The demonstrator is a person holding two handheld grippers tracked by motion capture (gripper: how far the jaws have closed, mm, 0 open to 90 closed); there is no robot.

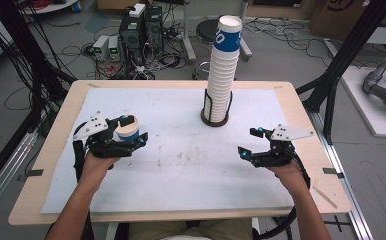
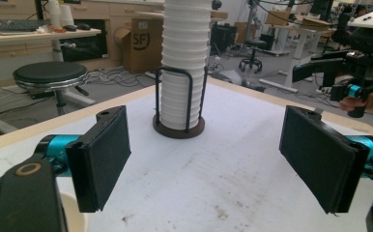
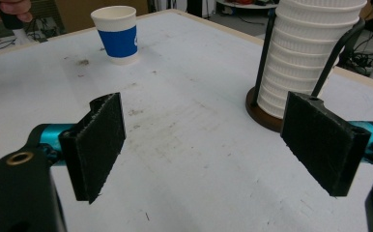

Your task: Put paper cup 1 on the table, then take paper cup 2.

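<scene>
A tall stack of white paper cups (image 1: 223, 65) stands in a black wire holder (image 1: 214, 120) at the back middle of the table; its top cup has a blue band. A single white cup with a blue band (image 1: 127, 126) stands upright on the white mat at the left, and in the right gripper view this cup (image 3: 117, 34) stands alone. My left gripper (image 1: 135, 131) is open close by that cup. In its own view nothing lies between the jaws of the left gripper (image 2: 212, 154), and the cup's rim (image 2: 73, 215) peeks in at the bottom left. My right gripper (image 1: 247, 142) hovers open and empty at the right, with the holder (image 3: 262, 113) ahead of it.
A white mat (image 1: 181, 160) covers most of the wooden table (image 1: 56, 150). Behind the table are computer cases (image 1: 141, 30), a stool (image 1: 208, 30) and loose cables on the floor. Black frame posts (image 1: 346, 55) rise at both sides.
</scene>
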